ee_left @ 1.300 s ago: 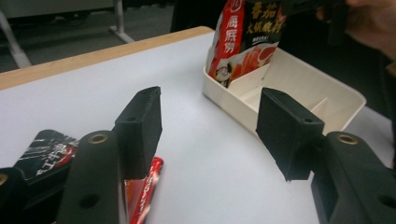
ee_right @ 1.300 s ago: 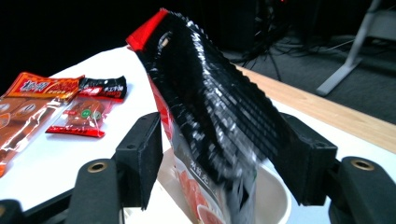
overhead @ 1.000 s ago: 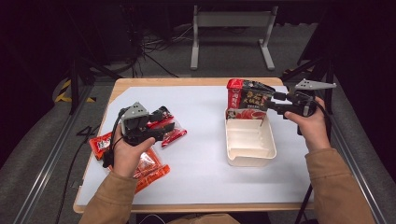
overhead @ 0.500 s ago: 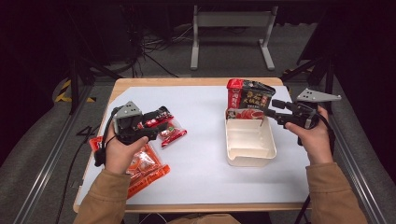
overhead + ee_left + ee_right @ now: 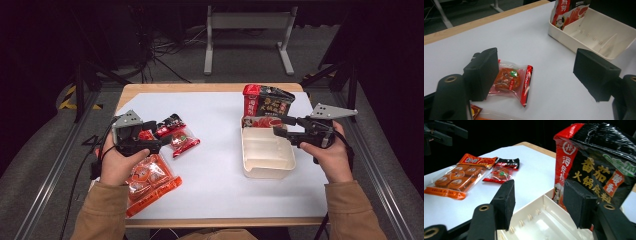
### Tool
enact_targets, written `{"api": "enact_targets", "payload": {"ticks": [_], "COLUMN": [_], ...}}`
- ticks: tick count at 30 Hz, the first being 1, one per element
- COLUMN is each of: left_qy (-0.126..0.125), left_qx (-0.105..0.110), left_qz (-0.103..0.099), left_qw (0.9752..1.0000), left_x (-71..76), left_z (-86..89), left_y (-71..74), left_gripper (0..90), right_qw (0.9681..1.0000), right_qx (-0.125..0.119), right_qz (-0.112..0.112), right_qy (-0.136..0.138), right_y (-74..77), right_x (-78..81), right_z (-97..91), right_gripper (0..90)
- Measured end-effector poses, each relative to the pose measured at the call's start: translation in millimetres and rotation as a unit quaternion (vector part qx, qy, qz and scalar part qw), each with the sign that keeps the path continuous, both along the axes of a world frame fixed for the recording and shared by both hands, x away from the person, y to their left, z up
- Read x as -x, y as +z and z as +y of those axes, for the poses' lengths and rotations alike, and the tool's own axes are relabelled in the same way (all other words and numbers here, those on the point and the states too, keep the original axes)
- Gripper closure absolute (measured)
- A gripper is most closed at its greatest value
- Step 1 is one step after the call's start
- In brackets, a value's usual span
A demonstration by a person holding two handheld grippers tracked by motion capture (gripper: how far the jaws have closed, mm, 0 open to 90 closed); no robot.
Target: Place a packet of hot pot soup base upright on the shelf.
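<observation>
The small snack packet (image 5: 510, 81) lies just before the left gripper (image 5: 162, 141), on the table (image 5: 220, 165). The tray (image 5: 267, 155) lies under the right gripper (image 5: 280, 126), the tall bag (image 5: 265, 105) standing behind it.

Left gripper (image 5: 167, 140) jaws just opened wider, gaping empty; right gripper (image 5: 284, 126) jaws parted, empty.

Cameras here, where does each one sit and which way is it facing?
High view: above the person's side, looking forward and down on the table; both forearms, left gripper, right gripper.
Left gripper view: along its open jaws at the small snack packet.
Right gripper view: over the white tray toward the black-and-red bag.
Both gripper views share packet, tray, bag.
</observation>
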State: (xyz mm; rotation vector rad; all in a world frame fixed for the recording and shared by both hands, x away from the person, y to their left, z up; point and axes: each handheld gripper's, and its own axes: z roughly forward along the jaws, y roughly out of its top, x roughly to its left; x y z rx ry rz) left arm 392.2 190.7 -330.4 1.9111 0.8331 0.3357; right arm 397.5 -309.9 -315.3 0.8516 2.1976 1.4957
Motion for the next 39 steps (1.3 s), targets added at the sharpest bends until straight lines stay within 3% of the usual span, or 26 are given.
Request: {"api": "enact_targets", "payload": {"ticks": [5,7,9,14,16,18,19,22,24,29,32,36,39], "left_qy": [-0.007,-0.009,-0.015,-0.017,-0.005,0.013,0.026,0.039,0.047,0.067,0.079,0.098,0.127], "left_qx": [0.007,0.011,0.012,0.016,0.008,-0.012,-0.032,-0.047,-0.037,-0.035,-0.023,-0.017,-0.003], "left_qz": [-0.001,0.009,0.004,0.005,0.000,-0.008,-0.002,0.006,0.014,0.020,0.009,0.006,0.006], "left_qw": [1.0000,0.9999,0.9998,0.9997,1.0000,0.9998,0.9991,0.9981,0.9982,0.9969,0.9966,0.9950,0.9919], "left_x": [-0.6,-0.6,0.1,3.4,4.8,5.8,5.8,5.0,4.6,2.7,-1.0,-4.7,-6.6], "left_z": [5.0,7.8,11.5,21.9,25.9,32.2,36.7,44.3,51.3,69.0,77.7,85.4,97.6], "left_y": [1.6,1.4,0.9,1.6,1.2,-0.3,-2.2,-5.6,-8.0,-14.4,-23.8,-33.3,-44.0], "left_gripper": [15.6,14.4,11.7,6.3,6.5,7.6,8.4,10.0,10.8,11.7,12.6,14.9,16.0], "right_qw": [0.9999,0.9999,0.9999,0.9998,0.9998,0.9997,0.9996,0.9996,0.9995,0.9996,0.9995,0.9995,0.9994], "right_qx": [-0.005,-0.004,-0.005,-0.001,-0.003,-0.006,-0.007,-0.005,-0.002,0.002,0.004,0.005,0.007], "right_qz": [-0.001,-0.001,0.000,-0.003,-0.003,-0.003,-0.004,-0.007,-0.010,-0.010,-0.008,-0.004,-0.002], "right_qy": [0.008,0.009,0.010,0.019,0.022,0.024,0.026,0.028,0.029,0.027,0.029,0.032,0.034], "right_y": [0.9,0.7,0.0,-1.9,-2.3,-2.4,-2.5,-2.6,-2.7,-3.6,-4.3,-7.1,-9.3], "right_x": [3.5,3.7,3.7,2.1,1.5,0.9,0.6,-0.3,-0.9,-1.1,-1.3,-2.7,-3.5], "right_z": [1.5,1.4,0.8,-1.7,-2.0,-1.9,-1.4,0.0,0.8,0.7,1.7,3.6,5.1], "right_gripper": [42.8,42.8,42.8,47.3,47.3,47.4,47.5,47.6,47.3,47.0,47.3,47.4,47.4]}}
